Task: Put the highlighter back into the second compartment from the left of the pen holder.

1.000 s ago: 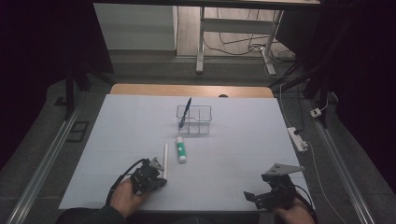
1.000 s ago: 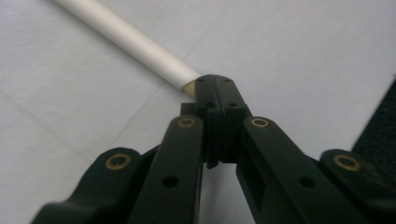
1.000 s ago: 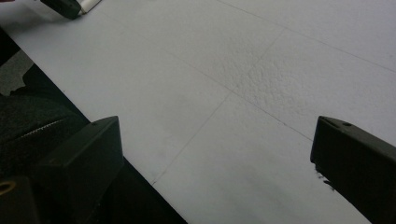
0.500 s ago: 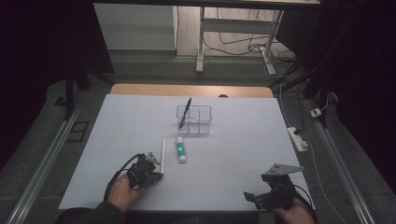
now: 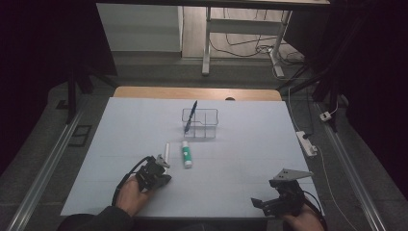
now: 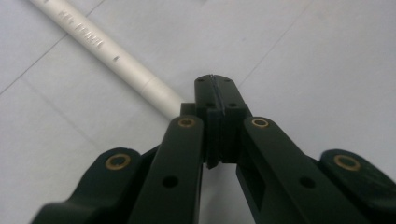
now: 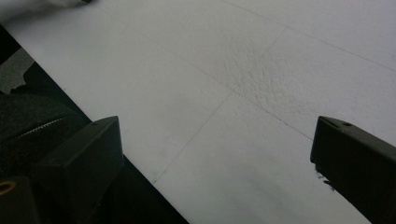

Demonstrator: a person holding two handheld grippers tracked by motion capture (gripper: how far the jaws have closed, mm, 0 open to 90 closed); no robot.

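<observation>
High view: white table (image 5: 240,163), dark room; left tool (image 5: 161,169) together, right tool (image 5: 262,202) apart.

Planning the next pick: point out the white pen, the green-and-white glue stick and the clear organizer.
White plastic pen (image 6: 105,53), left gripper view, mid-barrel.
Green-and-white glue stick (image 5: 185,154), high view, middle of its body.
Clear plastic compartment organizer (image 5: 208,135), high view, near wall.

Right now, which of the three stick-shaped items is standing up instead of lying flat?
The dark blue pen: it stands tilted in the clear organizer. The white tube and green-labelled glue stick lie flat on the table.
</observation>
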